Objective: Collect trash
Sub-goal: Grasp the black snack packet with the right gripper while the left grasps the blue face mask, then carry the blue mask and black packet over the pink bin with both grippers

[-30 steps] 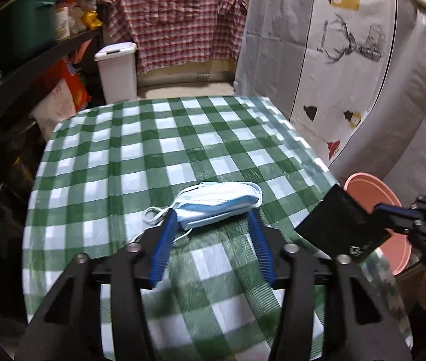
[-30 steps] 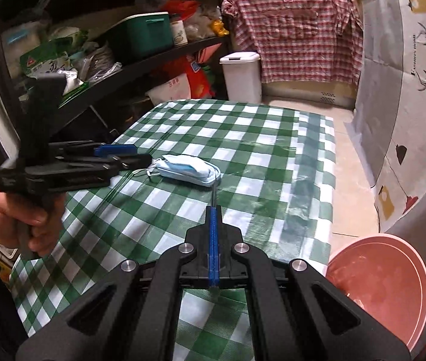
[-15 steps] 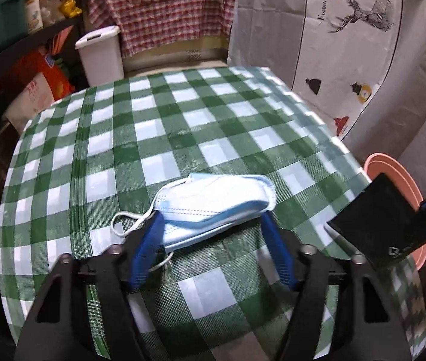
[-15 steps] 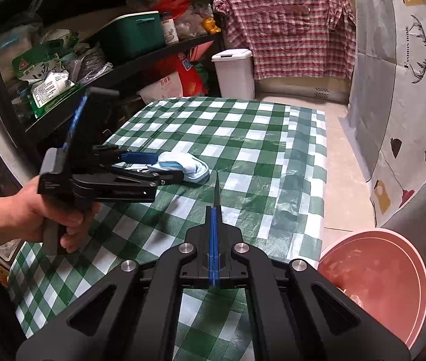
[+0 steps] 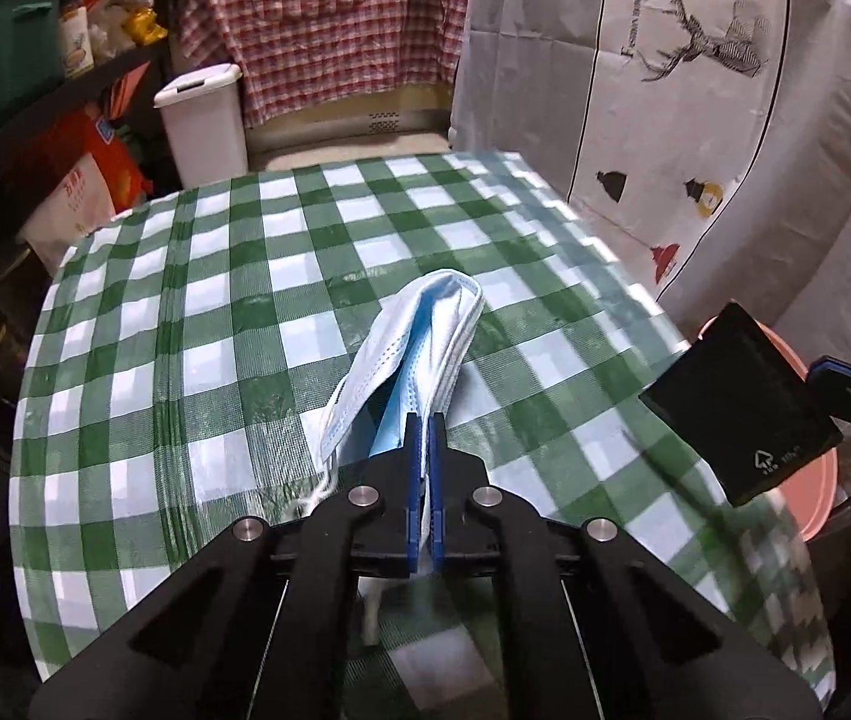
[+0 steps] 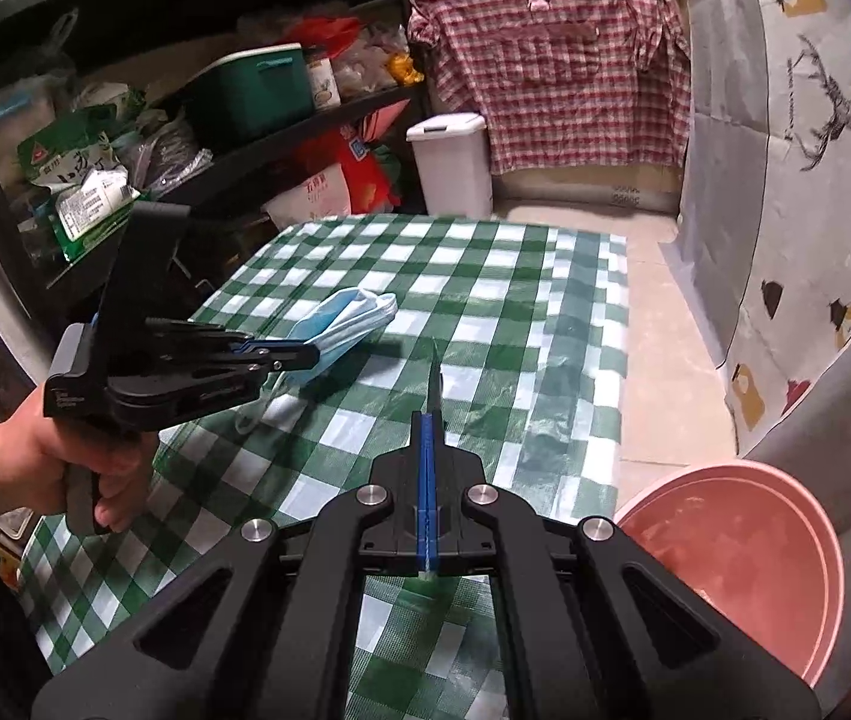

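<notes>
We see the green-and-white checked tablecloth (image 5: 233,312) filling the frame's middle, and the pink plastic basin (image 6: 743,564) low at the right edge, beyond the table's side. The crumpled blue-and-white face mask (image 5: 419,348) runs up-frame from our left gripper (image 5: 423,438), whose jaws have just been closing and now pinch its near end. Our right gripper (image 6: 429,438), nearer the basin, clamps a flat black packet (image 5: 743,414). The basin's inside is mostly cut off.

The face mask (image 5: 425,348) juts forward from your left gripper (image 5: 424,420) over the table (image 5: 233,324); the basin (image 6: 743,546) sits right of your right gripper (image 6: 429,420), below the table's edge.
</notes>
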Available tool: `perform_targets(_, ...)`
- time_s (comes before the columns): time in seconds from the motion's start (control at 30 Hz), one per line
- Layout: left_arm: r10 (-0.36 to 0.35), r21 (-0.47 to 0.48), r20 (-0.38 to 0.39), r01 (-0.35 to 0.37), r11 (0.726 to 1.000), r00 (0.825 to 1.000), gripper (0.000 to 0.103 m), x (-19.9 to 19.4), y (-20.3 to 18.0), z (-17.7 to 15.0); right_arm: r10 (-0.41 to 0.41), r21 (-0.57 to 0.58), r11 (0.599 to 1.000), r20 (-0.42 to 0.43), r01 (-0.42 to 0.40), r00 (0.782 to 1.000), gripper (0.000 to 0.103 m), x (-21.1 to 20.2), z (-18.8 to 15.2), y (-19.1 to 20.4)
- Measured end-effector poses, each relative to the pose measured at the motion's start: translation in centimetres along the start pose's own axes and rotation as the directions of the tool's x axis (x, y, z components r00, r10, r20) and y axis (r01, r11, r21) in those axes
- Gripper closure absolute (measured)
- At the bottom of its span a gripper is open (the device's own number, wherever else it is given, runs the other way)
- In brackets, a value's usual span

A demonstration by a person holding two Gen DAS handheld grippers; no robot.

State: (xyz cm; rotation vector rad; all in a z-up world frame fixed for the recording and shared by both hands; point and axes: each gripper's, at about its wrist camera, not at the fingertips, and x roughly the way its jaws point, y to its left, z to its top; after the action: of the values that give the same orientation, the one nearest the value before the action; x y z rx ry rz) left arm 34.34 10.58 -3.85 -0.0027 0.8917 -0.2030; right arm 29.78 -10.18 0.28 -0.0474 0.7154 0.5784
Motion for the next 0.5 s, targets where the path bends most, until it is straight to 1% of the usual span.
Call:
perform_targets(0.27,0.010,-0.035,0.032,-0.009,0.999,0.999,0.101,-3.4,-1.4,-0.4,-0.020,0.010,1.000,0.045,0.020,0.999,0.103,-2.3,0.8,0.2)
perform_targets(0.5,0.012,-0.013,0.080,-0.011,1.000,0.997,0.101,-6.3,-3.2,-0.5,-0.047,0.014,0.999,0.092,0.046,0.995,0.103,-4.8,1.7,-0.1)
